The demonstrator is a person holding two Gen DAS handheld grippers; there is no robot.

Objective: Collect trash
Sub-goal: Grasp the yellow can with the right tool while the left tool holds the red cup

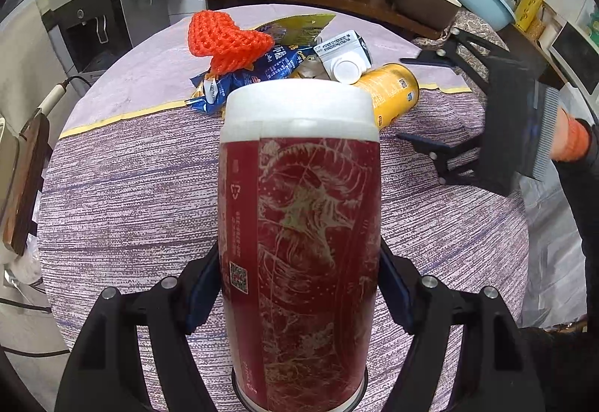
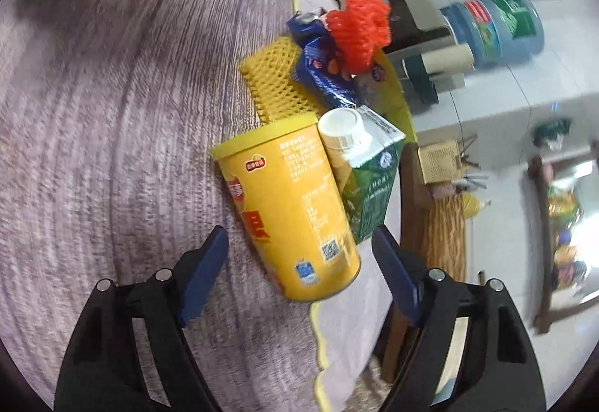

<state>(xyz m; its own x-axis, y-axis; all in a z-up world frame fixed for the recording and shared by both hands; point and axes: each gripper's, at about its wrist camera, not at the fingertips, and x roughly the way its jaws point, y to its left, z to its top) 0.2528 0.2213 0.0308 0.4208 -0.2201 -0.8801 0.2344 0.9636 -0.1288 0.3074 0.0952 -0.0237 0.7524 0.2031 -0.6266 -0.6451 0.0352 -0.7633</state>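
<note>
Grip comes first: the left gripper (image 1: 299,299) clamps a red can with a white lid (image 1: 299,225) by its sides, lifted over the table (image 1: 131,206). The right gripper (image 2: 299,269) stands wide, empty, straddling the near end of the yellow can (image 2: 295,202) lying in the far trash pile. Closing off-centre could roll that can or nudge the green carton (image 2: 370,183) touching its right side. Both cans and the carton look capped; contents cannot be seen.
</note>
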